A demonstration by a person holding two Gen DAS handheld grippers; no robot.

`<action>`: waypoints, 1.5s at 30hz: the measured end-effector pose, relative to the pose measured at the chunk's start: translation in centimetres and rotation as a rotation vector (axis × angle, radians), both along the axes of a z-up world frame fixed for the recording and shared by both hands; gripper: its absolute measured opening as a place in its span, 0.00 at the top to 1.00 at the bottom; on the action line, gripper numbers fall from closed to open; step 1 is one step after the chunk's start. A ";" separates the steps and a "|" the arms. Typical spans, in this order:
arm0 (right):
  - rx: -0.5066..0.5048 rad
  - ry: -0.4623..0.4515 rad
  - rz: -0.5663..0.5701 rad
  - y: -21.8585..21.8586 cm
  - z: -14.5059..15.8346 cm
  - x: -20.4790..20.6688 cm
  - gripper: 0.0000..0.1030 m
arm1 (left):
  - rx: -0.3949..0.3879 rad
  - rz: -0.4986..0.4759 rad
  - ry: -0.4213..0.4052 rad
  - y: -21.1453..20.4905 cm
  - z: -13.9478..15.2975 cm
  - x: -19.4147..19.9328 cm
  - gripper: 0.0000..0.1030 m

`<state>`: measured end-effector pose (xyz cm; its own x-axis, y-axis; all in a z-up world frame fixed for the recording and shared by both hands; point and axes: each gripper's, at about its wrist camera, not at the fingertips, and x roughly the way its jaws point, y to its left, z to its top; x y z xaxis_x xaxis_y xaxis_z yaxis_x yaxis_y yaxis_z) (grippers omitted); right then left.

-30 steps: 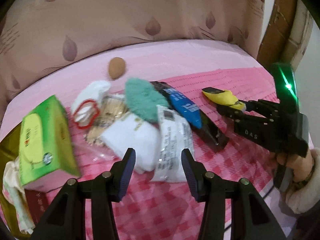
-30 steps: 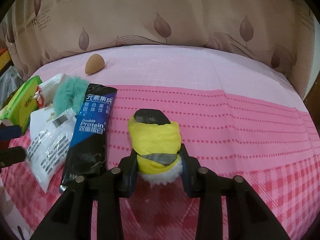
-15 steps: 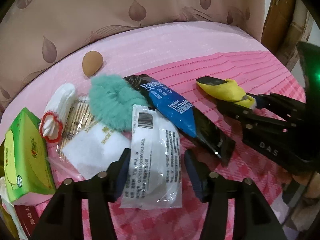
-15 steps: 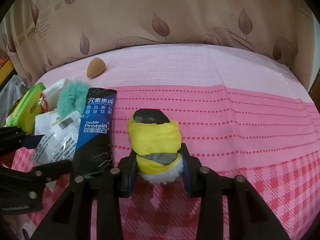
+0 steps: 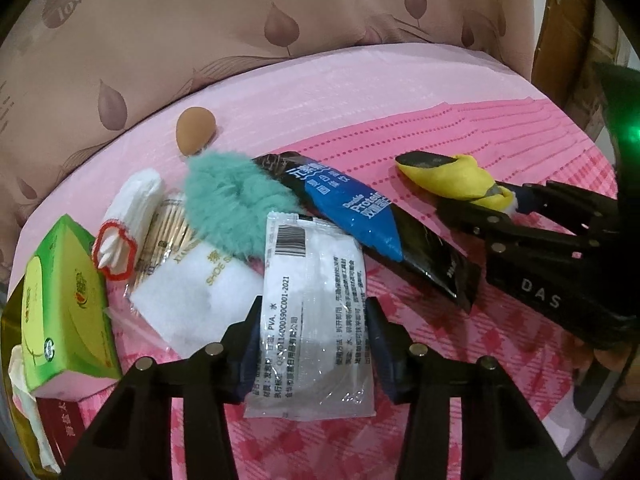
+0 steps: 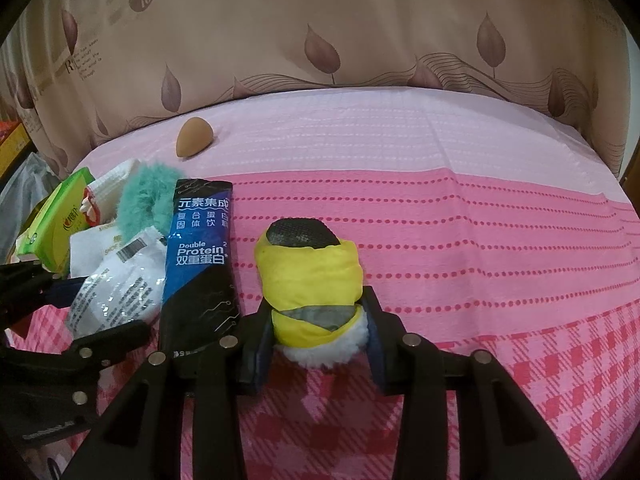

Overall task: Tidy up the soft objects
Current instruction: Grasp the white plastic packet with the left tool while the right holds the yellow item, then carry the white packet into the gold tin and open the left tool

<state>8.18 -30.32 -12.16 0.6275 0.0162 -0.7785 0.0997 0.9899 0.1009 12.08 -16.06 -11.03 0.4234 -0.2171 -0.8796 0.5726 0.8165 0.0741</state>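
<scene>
LEFT: left gripper (image 5: 314, 344) jaws have just been closing, pads now flanking clear sachet (image 5: 314, 312) lying flat, near side of pink cloth (image 5: 400, 92) | RIGHT: right gripper (image 6: 316, 344) pinching yellow cloth bundle (image 6: 310, 276), resting on cloth | ADJACENT: blue protein pouch (image 6: 200, 256) between sachet and bundle; teal fluffy item (image 5: 232, 204) far of sachet.

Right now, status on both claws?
Left claw closing around clear packet. Right claw shut on yellow slipper. Protein pouch lies between them.
</scene>
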 end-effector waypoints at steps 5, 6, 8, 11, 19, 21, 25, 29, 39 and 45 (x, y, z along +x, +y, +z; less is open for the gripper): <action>-0.001 0.000 0.000 0.0 0.0 0.0 0.64 | -0.017 -0.004 -0.008 0.7 1.0 -0.9 0.55; -0.001 0.000 0.000 0.0 0.0 0.0 0.64 | -0.024 -0.006 -0.009 0.8 1.3 -1.1 0.55; -0.006 0.002 0.000 0.1 0.0 0.0 0.64 | -0.031 -0.004 -0.020 1.1 1.9 -1.5 0.55; -0.017 0.004 0.000 0.2 0.0 0.1 0.64 | -0.044 -0.007 -0.046 1.8 3.1 -2.1 0.55; -0.033 0.007 0.001 0.5 -0.3 0.4 0.64 | -0.064 0.039 -0.093 4.6 5.9 -2.5 0.55; -0.035 0.008 0.001 0.5 -0.4 0.4 0.64 | -0.065 0.057 -0.106 5.7 6.6 -2.4 0.55; -0.043 0.009 0.001 0.5 -0.6 0.4 0.64 | -0.073 0.107 -0.128 8.4 8.1 -1.9 0.55; -0.048 0.010 0.002 0.6 -0.6 0.5 0.64 | -0.067 0.176 -0.163 11.5 9.4 -1.1 0.55; -0.055 0.011 0.002 0.4 -0.7 0.5 0.64 | -0.050 0.381 -0.184 21.3 10.6 1.1 0.55; -0.063 0.013 0.002 0.6 -0.8 0.5 0.64 | -0.022 0.469 -0.168 26.1 9.3 1.9 0.55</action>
<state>8.69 -29.68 -12.92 0.6176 -0.0322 -0.7858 0.0988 0.9944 0.0369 13.96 10.00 -1.77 0.6151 0.0128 -0.7883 0.1253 0.9856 0.1138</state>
